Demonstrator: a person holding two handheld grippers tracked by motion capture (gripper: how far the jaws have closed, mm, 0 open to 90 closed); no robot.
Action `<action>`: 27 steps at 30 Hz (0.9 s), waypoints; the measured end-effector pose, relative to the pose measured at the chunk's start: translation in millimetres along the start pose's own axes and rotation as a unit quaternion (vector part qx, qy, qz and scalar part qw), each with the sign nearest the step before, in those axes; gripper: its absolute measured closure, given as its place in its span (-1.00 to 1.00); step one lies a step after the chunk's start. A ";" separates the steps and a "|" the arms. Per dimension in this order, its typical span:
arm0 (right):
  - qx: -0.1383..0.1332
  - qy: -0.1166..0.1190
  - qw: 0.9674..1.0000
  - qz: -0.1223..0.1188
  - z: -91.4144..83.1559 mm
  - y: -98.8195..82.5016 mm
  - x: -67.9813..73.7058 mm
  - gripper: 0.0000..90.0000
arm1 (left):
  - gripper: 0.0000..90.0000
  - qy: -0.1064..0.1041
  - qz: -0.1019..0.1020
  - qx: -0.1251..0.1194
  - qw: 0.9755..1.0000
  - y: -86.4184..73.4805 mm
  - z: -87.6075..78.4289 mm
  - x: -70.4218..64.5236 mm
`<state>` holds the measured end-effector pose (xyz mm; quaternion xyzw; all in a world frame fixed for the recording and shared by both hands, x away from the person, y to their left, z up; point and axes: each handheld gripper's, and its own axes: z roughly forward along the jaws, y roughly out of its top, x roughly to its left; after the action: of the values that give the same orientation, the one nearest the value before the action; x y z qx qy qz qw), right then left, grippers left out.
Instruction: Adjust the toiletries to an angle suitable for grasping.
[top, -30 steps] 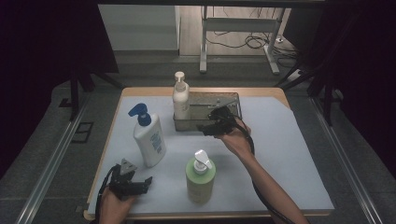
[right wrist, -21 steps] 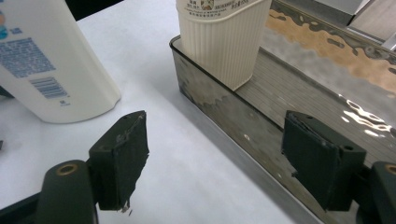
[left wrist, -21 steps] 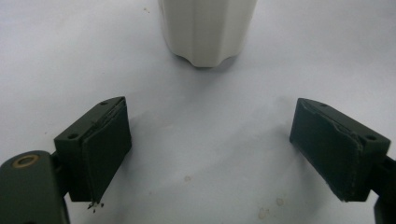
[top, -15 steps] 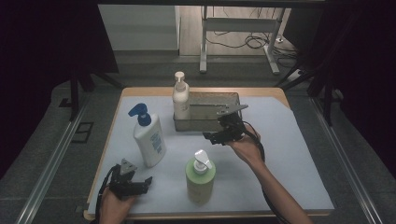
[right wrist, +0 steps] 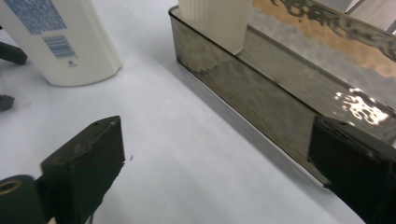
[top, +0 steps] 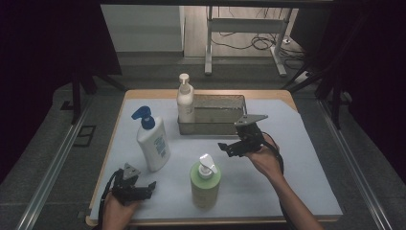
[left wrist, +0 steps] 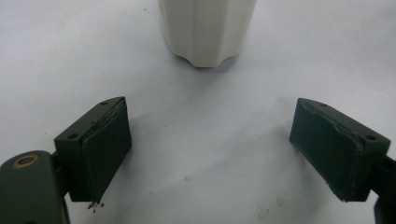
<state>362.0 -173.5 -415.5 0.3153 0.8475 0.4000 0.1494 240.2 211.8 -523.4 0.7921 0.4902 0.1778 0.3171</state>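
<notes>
**Cream pump bottle in tray, right tool clear of it**

Cream pump bottle (top: 185, 101) stands upright in the left end of the metal tray (top: 225, 127), which sits near the far edge of the surface (top: 306, 158), about mid-width. In the right gripper view the bottle's ribbed base (right wrist: 215, 21) rests inside the tray wall (right wrist: 252, 105).

Right tool (top: 229, 148) hangs just in front of the tray's right half, apart from it, held in the right hand (top: 264, 160). Its jaws have just been opening and stand spread wide w/ nothing between them.

White bottle w/ blue pump (top: 151, 139) stands left of the tray, toward the left edge. Green bottle w/ white pump (top: 205, 179) stands nearer the front edge, about mid-width, between the two hands.

Left tool (top: 152, 186) sits low at the front-left corner in the left hand (top: 117, 211), jaws spread, empty. In the left gripper view a pale bottle base (left wrist: 208, 30) stands beyond its jaws, apart from them.
</notes>
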 end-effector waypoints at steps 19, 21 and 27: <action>0.007 -0.040 0.999 0.004 -41.0 -46.4 -10.2 -1.00 | -0.73 0.001 0.000 0.000 1.000 0.0 0.0 -0.2; 0.013 -0.045 0.999 0.004 -43.1 -52.5 -9.5 -1.00 | -0.73 0.000 -0.001 0.000 1.000 -0.1 0.0 -0.3; 0.027 -0.067 0.997 0.010 -48.6 -73.7 -8.6 -1.00 | -0.73 0.000 -0.001 0.000 1.000 -0.1 0.1 -0.3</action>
<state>313.4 -242.9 -441.5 0.3542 0.8428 0.3563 0.1932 240.1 211.4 -523.5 0.7915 0.4913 0.1777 0.3172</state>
